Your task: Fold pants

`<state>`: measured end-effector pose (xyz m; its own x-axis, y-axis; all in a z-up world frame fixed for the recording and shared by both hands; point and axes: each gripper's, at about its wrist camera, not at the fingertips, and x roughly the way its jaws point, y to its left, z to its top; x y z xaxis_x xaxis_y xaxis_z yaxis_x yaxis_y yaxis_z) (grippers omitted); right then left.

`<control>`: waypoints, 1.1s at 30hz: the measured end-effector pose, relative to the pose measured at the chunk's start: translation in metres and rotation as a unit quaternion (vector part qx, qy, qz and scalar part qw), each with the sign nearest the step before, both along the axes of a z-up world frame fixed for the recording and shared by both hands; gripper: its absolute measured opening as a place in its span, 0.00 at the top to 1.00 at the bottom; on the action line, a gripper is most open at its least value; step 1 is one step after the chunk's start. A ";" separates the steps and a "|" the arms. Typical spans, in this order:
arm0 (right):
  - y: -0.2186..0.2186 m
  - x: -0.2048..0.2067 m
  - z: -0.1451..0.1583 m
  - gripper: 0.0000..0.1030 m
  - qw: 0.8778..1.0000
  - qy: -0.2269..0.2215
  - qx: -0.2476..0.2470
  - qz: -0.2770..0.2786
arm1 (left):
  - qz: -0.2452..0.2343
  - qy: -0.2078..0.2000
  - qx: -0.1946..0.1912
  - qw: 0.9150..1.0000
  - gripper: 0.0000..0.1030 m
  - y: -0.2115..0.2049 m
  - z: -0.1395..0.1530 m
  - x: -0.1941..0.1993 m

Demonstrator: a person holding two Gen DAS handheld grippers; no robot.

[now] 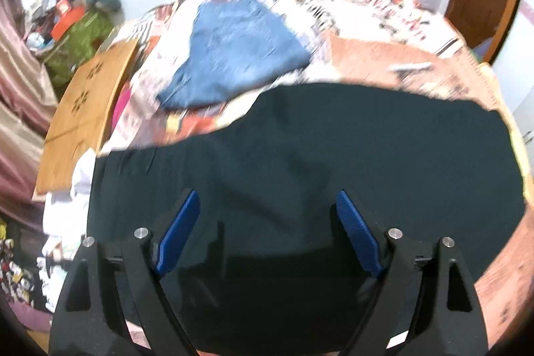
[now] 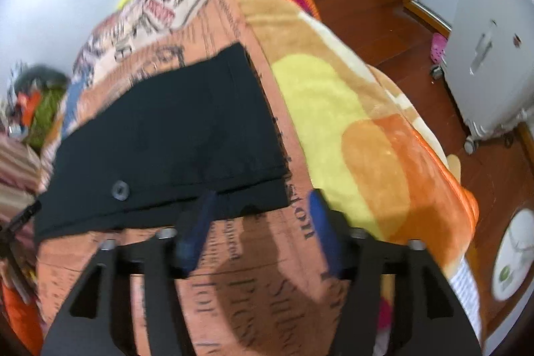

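**Both grippers free above the dark pants on the bed**

Left gripper (image 1: 267, 216) hangs over the dark pants (image 1: 333, 155) with its blue pads spread wide and only flat cloth showing between them; I see nothing pinched. My right gripper (image 2: 263, 222) also has its jaws apart, empty, sitting at the lower edge of the pants (image 2: 167, 139) in the right wrist view, over the printed bedcover (image 2: 250, 289). Both views are smeared with blur, so fine detail is doubtful.

The pants fill the centre and lower part of the left wrist view, lying fairly flat on the bed. In the right wrist view they occupy the middle left, with a doubled edge along the bottom and a button (image 2: 120, 189) near the lower left. I read that as one fold already laid, though I cannot be sure how many layers there are.

What worries me from here:
- The doubled edge sits just beside the left pad of the right gripper. A careless sweep could catch the top layer and drag the fold open.
- The right side of the pants lies close to where the bedcover meets the fleece blanket (image 2: 333, 109), near the bed's edge. A hard pull toward the right of the frame could slide them off.
- The folded jeans (image 1: 233, 52) in the upper centre of the left wrist view lie near the pants' far edge. A fold pushed that way may bump them.
- Dark cloth hides creases, so I may grip one layer only.
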<state>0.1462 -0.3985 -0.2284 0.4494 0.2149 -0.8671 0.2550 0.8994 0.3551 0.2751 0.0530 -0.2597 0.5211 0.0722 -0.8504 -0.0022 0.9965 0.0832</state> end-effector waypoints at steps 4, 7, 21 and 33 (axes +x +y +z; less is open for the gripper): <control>0.009 -0.004 0.000 0.35 0.997 -0.002 0.080 -0.019 | -0.033 -0.016 -0.006 0.999 0.18 -0.028 0.016 0.010; 0.012 -0.004 -0.014 0.35 0.988 0.013 0.146 -0.045 | -0.063 -0.016 -0.012 0.998 0.18 -0.055 0.019 0.015; 0.005 0.023 -0.046 0.34 0.973 0.028 0.204 -0.105 | -0.131 0.050 -0.013 0.990 0.17 -0.122 -0.031 0.026; 0.010 0.042 -0.050 0.34 0.987 0.014 0.137 -0.085 | -0.128 0.056 -0.028 0.990 0.10 -0.123 -0.039 0.030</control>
